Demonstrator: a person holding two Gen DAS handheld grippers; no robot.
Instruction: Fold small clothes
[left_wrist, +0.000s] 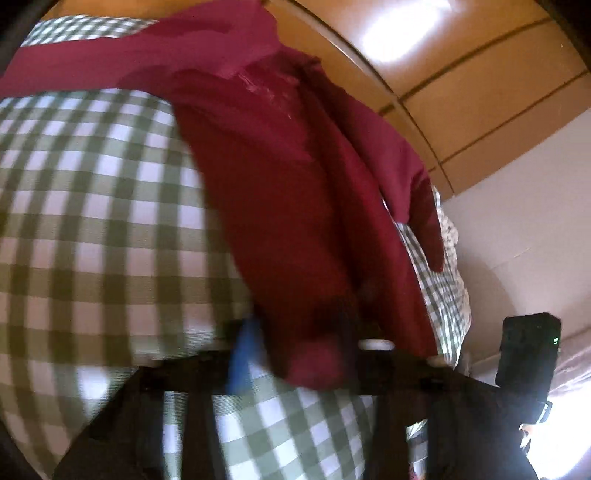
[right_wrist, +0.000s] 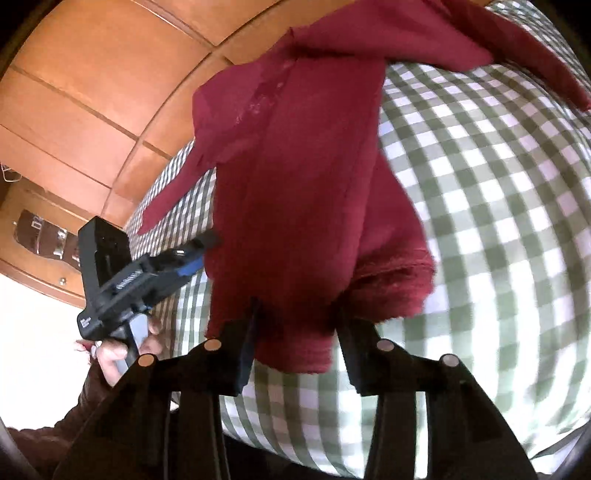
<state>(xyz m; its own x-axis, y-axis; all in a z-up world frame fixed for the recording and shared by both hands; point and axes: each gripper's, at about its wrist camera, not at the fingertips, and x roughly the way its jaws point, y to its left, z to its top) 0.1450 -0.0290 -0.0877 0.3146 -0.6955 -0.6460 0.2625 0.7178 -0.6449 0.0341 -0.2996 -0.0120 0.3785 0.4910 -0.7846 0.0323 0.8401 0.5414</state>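
Maroon fabric fills the middle of both my wrist views: the red garment (left_wrist: 295, 206) hangs lifted off a green-and-white checked cloth (left_wrist: 92, 221) that covers the surface below, with one end trailing back across the checks at the top left. On my left side, the left tool (left_wrist: 295, 350) sits at the bottom of its own view, blurred, with a blue fingertip (left_wrist: 242, 354) at the left of the cloth's lower hem; the bunched hem runs down between the fingers, so I read it as pinching the garment. In the right wrist view that same left tool (right_wrist: 207, 243) shows from the side, its dark tip pressed into the garment's left edge, and my hand (right_wrist: 122, 350) wraps its handle. Wooden panelling (right_wrist: 92, 74) curves behind it. Further right, the right tool (right_wrist: 299, 332) has its two black fingers (right_wrist: 243, 354) spread to either side of the garment's ribbed hem, which hangs between them; whether the pads actually squeeze it I cannot tell. Checked cloth stretches away to the right edge.
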